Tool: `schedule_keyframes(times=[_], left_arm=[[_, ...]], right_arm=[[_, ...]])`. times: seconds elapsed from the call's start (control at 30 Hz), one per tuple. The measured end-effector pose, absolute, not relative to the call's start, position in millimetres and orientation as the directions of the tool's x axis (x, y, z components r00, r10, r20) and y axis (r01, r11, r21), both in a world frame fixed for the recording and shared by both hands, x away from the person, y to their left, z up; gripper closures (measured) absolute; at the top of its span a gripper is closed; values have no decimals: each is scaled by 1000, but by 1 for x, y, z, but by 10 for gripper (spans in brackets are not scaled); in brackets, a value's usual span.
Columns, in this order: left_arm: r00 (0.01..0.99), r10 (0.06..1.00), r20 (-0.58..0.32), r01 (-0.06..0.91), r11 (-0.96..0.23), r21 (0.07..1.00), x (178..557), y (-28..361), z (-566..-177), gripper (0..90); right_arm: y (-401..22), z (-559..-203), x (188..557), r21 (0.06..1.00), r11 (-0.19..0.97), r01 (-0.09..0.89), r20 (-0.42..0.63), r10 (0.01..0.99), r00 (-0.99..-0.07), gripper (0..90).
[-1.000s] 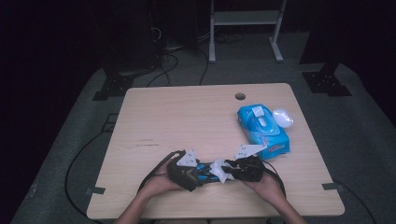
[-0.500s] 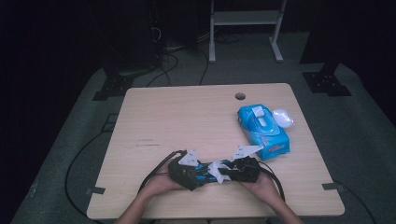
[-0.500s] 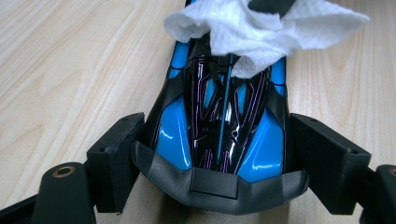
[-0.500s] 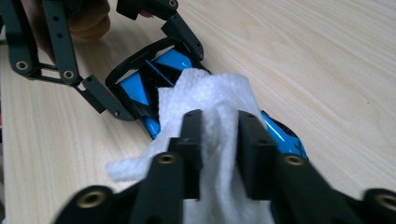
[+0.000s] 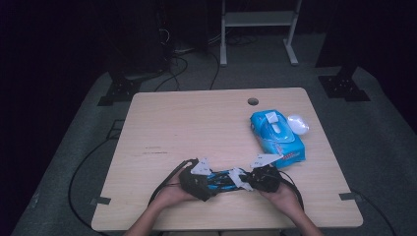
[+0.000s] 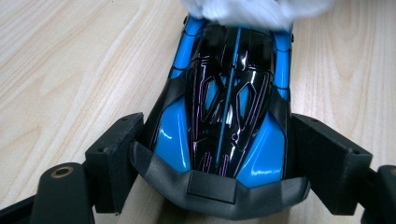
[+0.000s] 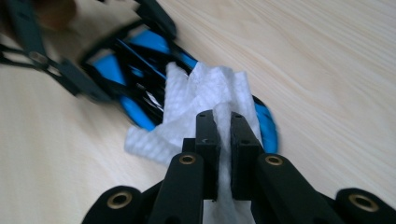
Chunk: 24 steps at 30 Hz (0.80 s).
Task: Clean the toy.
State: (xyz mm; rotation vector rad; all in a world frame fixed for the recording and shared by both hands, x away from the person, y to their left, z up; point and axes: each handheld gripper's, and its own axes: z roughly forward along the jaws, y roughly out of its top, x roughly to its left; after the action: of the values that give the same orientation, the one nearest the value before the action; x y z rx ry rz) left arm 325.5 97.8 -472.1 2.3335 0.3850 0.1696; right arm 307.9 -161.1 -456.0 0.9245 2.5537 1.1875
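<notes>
High view – setting: a wooden worktop (image 5: 196, 128) with a blue pack of wipes (image 5: 276, 136) near its right edge and a small white lid or mouse-like object (image 5: 298, 124) just beside the pack; I cannot tell which.
High view – hands: both hands sit at the near edge, the left gripper (image 5: 196, 178) and right gripper (image 5: 263, 178) facing each other with the toy car (image 5: 221, 179) between them.
High view – change: against the picture of a second ago both hands sit in much the same place; the change is in the right jaws, not in the reach.
Left gripper view – jaws: they stand wide, one pad on each flank of the blue and black car's near end, clamping it on the worktop.
Left gripper view – far end: a white wipe (image 6: 252, 11) lies over the car's far end.
Right gripper view – jaws: they have just been closing and now pinch a fold of the wipe (image 7: 205, 100) between them, almost fully together.
Right gripper view – wipe: the crumpled sheet rests on the car (image 7: 135, 70), touching its bodywork.
Meaning: with the wipe now gripped and the car pinned, wiping the bodywork looks ready to start.
</notes>
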Motion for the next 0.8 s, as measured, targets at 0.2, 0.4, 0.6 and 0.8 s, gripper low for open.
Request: schedule_keyframes(times=[0.2, 0.4, 0.6, 0.8], left_arm=[[942, 336, 18, 226, -671, 707, 325, 98, -472, 204], [940, 340, 23, 225, -669, 708, 325, 96, -472, 204], [936, 350, 24, 230, -664, 712, 325, 95, -473, 204], [932, 361, 27, 234, -660, 714, 326, 94, -473, 204]], right_arm=[[-143, -453, 303, 755, 505, 418, 86, 555, -827, 840], [-160, -456, 306, 737, 515, 437, 43, 611, -791, 841], [-170, -457, 307, 731, 501, 463, 39, 646, -762, 843], [-142, -453, 299, 754, 523, 396, 29, 576, -817, 841]])
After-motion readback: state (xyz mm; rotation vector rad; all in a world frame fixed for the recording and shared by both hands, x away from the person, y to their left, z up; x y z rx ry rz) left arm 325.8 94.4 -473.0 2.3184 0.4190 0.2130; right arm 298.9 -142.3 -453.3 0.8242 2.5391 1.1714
